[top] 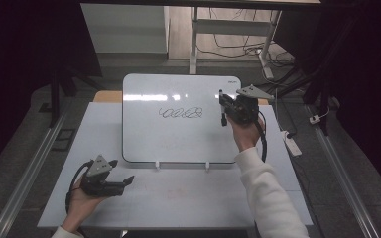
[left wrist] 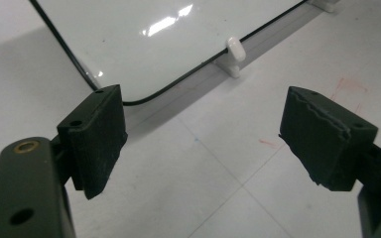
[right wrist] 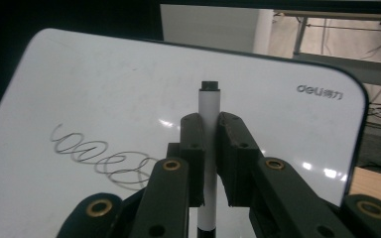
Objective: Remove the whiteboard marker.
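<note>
Whiteboard (top: 178,144): propped on the white counter (top: 188,198), tilted back, lower edge resting in two small white clips (left wrist: 234,49); loop scribble (top: 181,113) in dark ink near the middle of the face. Marker (right wrist: 210,148): white barrel, dark end uppermost, clamped upright between the jaws of the right tool (top: 224,106), held off the right part of the board, to the right of the scribble; whether the tip touches the face cannot be told. Left tool (top: 121,181): jaws spread wide, holding nothing, resting low over the counter just in front of the board's lower left corner, not touching it. Faint red and blue marks on the counter surface (left wrist: 345,87). Risks, as judged: board steadied by nothing beyond the clips, so a firm press from the marker likely to rock it back or skid it along the counter; grip taken on a narrow, smooth barrel, so sideways load in a stroke liable to twist or slide the marker within the jaws, giving a wandering line; sleeve (top: 268,198) reaching in along the right edge, apt to brush and smear wet ink if swept left across the scribble; cable (top: 264,144) trailing from the right tool, apt to snag the board's right edge.
</note>
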The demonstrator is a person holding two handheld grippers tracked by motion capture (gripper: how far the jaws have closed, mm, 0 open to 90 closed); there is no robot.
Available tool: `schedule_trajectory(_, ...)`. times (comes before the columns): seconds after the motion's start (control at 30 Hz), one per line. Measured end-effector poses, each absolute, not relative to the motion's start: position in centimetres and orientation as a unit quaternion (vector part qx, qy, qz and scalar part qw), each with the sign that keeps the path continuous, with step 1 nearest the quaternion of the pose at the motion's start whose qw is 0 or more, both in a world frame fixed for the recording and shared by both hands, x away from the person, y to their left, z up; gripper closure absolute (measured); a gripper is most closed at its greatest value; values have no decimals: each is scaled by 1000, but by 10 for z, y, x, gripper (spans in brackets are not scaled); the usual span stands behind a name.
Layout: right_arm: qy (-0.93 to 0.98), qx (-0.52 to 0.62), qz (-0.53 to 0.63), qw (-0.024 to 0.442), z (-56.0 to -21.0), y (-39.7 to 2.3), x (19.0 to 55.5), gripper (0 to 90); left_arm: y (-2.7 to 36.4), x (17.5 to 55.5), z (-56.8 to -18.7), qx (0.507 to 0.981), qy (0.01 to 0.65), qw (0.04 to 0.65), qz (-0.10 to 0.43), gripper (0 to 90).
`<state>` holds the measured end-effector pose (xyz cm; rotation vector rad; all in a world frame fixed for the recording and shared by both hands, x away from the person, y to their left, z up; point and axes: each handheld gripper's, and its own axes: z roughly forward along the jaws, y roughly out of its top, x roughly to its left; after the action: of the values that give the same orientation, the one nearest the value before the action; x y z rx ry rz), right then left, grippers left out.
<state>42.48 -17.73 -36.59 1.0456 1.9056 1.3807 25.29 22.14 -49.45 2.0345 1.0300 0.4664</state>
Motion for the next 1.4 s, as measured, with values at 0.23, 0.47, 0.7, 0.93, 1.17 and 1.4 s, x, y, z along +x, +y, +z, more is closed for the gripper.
schedule_trajectory(0.23,728,350,532,251,-375,-165,396,809,196,264,-481,808,379,416,174,207)
schedule_trajectory(0.47,747,308,544,225,-386,-147,366,808,164,276,-462,810,343,449,155,269)
schedule_trajectory(0.7,770,249,552,199,-393,-127,338,808,119,299,-443,816,298,483,112,337)
schedule_trajectory(0.93,775,226,563,179,-399,-124,329,808,96,312,-441,813,288,501,71,407)
schedule_trajectory(1.17,784,204,558,180,-405,-118,324,808,83,321,-446,810,290,509,31,498)
schedule_trajectory(1.4,792,184,551,188,-406,-113,320,807,81,326,-450,813,295,501,11,577)
